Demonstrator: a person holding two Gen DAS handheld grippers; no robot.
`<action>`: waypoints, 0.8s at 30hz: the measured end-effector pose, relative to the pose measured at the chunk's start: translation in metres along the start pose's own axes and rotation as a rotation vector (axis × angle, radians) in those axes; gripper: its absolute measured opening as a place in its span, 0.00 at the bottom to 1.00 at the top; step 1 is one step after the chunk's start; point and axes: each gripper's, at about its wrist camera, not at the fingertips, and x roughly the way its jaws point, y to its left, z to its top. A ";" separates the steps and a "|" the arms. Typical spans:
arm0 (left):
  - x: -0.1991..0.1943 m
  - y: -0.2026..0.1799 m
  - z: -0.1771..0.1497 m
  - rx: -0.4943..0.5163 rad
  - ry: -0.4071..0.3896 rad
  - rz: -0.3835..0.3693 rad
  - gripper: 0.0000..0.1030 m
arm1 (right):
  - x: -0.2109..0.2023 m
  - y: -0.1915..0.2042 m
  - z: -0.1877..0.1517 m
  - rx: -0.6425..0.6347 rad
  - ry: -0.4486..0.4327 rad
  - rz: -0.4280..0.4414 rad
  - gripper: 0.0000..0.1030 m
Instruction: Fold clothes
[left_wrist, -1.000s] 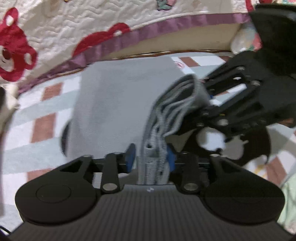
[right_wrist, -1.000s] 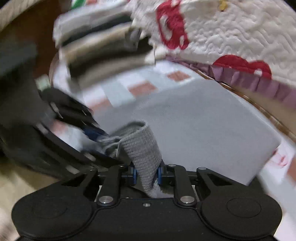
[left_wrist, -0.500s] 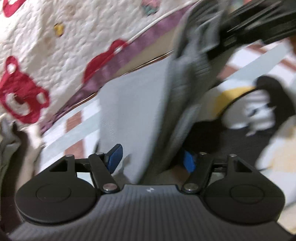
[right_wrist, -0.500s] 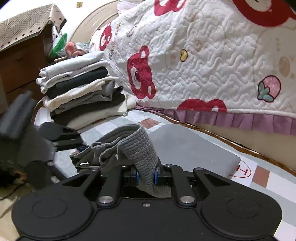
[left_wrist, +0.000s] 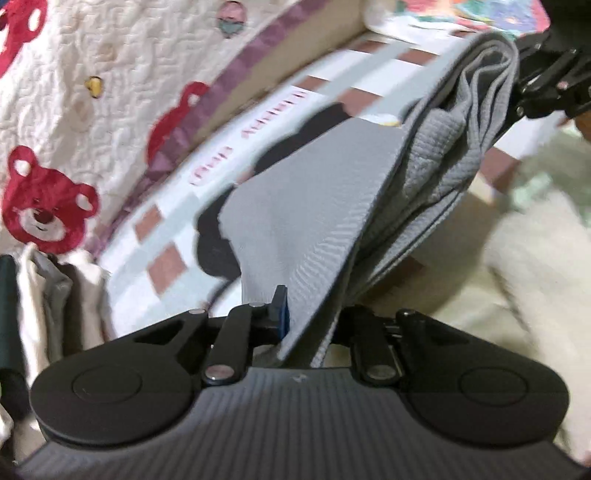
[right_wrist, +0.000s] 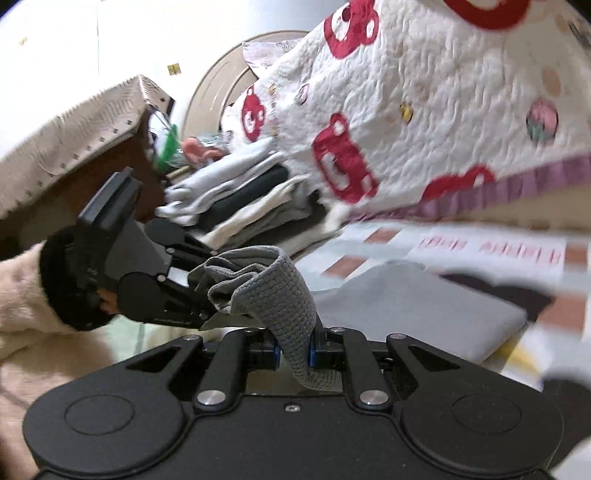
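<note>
A grey knit garment (left_wrist: 332, 192), folded into a thick pad, hangs lifted above the checked mat (left_wrist: 166, 236) and spans between both grippers. My left gripper (left_wrist: 310, 314) has its jaws closing on the near edge; the blue pad on the left side touches the cloth, and the other pad is hidden behind it. At the top right, my right gripper (left_wrist: 535, 85) holds the bunched far end. In the right wrist view the right gripper (right_wrist: 293, 350) is shut on a ribbed fold of the garment (right_wrist: 280, 291). The left gripper (right_wrist: 201, 291) grips beside it.
A stack of folded clothes (right_wrist: 255, 195) sits on the mat by the bed, also at the left edge as folded clothes (left_wrist: 48, 295). A white quilt with red bears (right_wrist: 424, 110) hangs over the bed side. A cloth-covered wooden cabinet (right_wrist: 74, 147) stands behind. A fuzzy cream sleeve (right_wrist: 22, 295) is at left.
Both grippers have lifted the grey garment off the mat and swung it sideways. The left jaws have narrowed onto the cloth. Both views have rolled.
</note>
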 end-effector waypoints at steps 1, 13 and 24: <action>0.000 -0.002 -0.001 0.000 0.005 -0.010 0.15 | -0.005 0.004 -0.007 0.026 0.004 0.011 0.16; 0.035 0.039 0.057 0.076 -0.005 0.025 0.28 | 0.003 -0.041 0.004 0.180 -0.016 -0.148 0.16; 0.121 0.093 0.057 -0.209 -0.058 0.018 0.15 | 0.038 -0.107 0.003 0.273 0.003 -0.307 0.14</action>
